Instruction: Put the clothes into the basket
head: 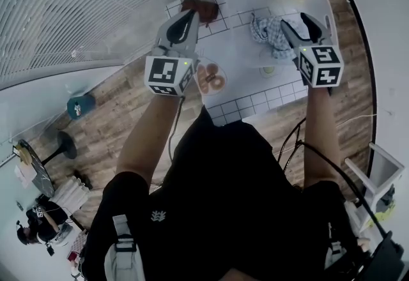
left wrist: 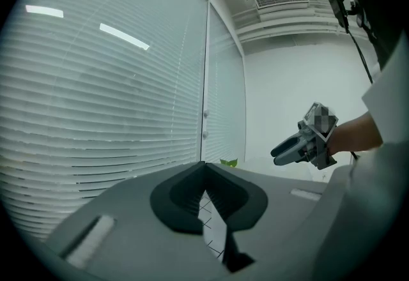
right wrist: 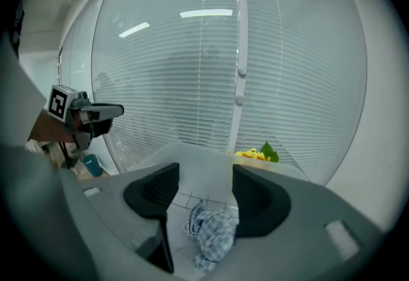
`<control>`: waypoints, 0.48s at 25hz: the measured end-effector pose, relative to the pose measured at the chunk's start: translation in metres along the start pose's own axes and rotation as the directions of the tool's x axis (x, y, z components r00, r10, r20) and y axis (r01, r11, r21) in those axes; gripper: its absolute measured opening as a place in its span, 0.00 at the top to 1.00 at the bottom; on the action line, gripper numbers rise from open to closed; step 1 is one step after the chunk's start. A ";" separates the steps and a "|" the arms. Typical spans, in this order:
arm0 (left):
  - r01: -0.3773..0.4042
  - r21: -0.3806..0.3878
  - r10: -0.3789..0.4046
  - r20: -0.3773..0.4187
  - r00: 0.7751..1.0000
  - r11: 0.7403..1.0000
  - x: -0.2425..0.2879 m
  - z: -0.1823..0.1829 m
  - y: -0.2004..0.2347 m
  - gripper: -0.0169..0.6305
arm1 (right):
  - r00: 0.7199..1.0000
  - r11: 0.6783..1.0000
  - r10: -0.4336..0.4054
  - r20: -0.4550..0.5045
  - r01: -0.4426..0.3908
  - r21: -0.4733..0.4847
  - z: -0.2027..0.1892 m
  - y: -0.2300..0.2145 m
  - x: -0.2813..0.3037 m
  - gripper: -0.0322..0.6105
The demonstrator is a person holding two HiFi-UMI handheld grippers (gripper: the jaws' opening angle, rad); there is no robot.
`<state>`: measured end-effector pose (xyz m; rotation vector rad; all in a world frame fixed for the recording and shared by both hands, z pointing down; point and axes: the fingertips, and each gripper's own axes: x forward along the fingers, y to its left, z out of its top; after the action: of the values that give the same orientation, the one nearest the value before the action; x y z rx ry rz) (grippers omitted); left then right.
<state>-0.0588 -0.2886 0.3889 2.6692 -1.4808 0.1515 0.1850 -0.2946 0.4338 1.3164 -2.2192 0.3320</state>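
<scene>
Checked cloth lies in basket. Right tongs hover above it, jaws apart, empty. Brown garment sits outside at bench far-left corner. Left tongs are together, empty, just beside it. Next, likely: open them and grab it.

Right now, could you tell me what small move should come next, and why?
Probably open the left tongs and lower them onto the brown cloth beside the basket; the checked cloth already lies inside, under the open right tongs.
</scene>
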 end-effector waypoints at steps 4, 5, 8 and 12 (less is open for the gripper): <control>0.007 0.009 -0.007 0.015 1.000 1.000 -0.004 0.011 -0.006 0.96 | 0.996 1.000 -0.003 0.089 0.001 0.019 0.005 0.004 -0.013 0.54; 0.006 0.010 -0.006 0.015 1.000 1.000 -0.005 0.013 -0.007 0.96 | 0.995 1.000 -0.004 0.103 0.001 0.023 0.005 0.006 -0.016 0.55; -0.001 -0.004 0.001 0.012 1.000 1.000 -0.012 0.021 -0.011 0.96 | 0.988 0.999 -0.011 0.156 0.005 0.038 0.006 0.012 -0.030 0.55; 0.007 -0.025 -0.006 0.032 0.999 1.000 -0.024 0.033 -0.021 0.96 | 0.974 0.998 -0.040 0.221 0.030 0.048 0.006 0.016 -0.050 0.59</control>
<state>-0.0525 -0.2613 0.3529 2.6691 -1.4725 0.0903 0.1885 -0.2527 0.4015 1.4779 -2.3802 0.2317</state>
